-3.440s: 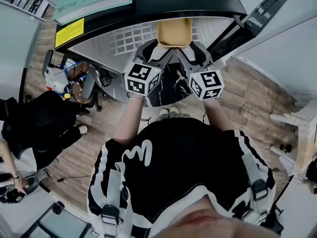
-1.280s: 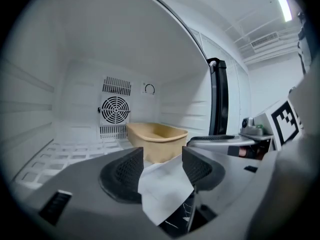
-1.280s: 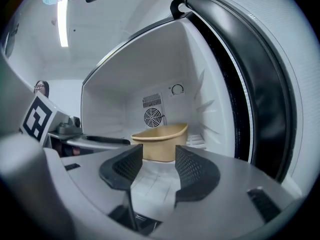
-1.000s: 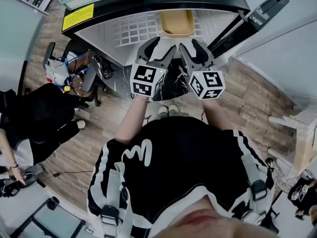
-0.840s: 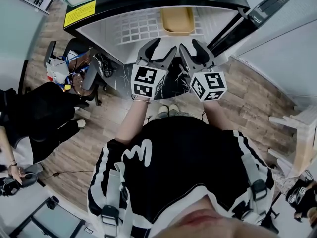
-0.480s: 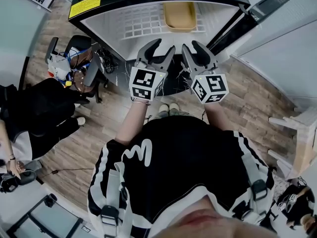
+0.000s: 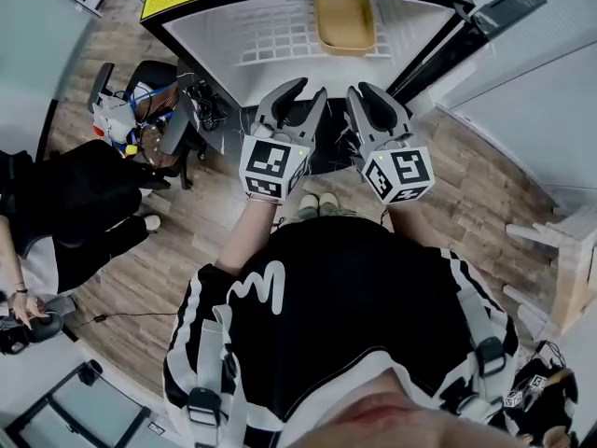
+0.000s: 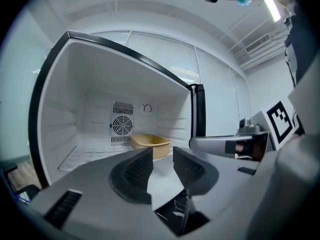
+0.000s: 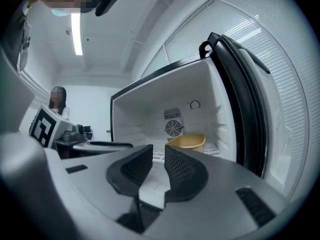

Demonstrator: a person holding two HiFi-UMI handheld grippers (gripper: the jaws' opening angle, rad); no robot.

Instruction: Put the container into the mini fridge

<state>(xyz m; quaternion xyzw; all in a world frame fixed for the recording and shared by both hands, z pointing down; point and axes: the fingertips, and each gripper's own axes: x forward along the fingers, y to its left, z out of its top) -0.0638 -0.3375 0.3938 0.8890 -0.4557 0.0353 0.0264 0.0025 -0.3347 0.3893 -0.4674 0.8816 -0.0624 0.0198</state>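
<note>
While the mini fridge (image 7: 216, 56) stands with its door (image 7: 465, 37) swung wide to the right, the tan container (image 7: 345, 21) is seen inside it, set down on the white grid worktop (image 7: 275, 34) that forms the fridge floor. The container is placed toward the back right corner of that worktop, upright, with its open side up. In the left gripper view it (image 8: 150, 145) is found just in front of the rear wall, below and to the right of the round fan grille (image 8: 122, 125). In the right gripper view it (image 9: 188, 143) appears near the right wall, though whether it touches that wall cannot be told from this angle.

Both tools are held outside the fridge, in front of the worktop's front edge and well apart from the container. The left tool (image 7: 306, 96) (image 8: 161, 156) is shown with its jaws spread by a narrow gap, and nothing is gripped between them. The right tool (image 7: 366, 101) (image 9: 159, 151) is likewise seen parted slightly and empty. The two are carried side by side, with their marker cubes (image 7: 272, 168) facing up toward the head camera.

A wooden floor (image 7: 485, 185) is visible beneath, and a person in black (image 7: 75, 213) is seen at the left of the head view.
</note>
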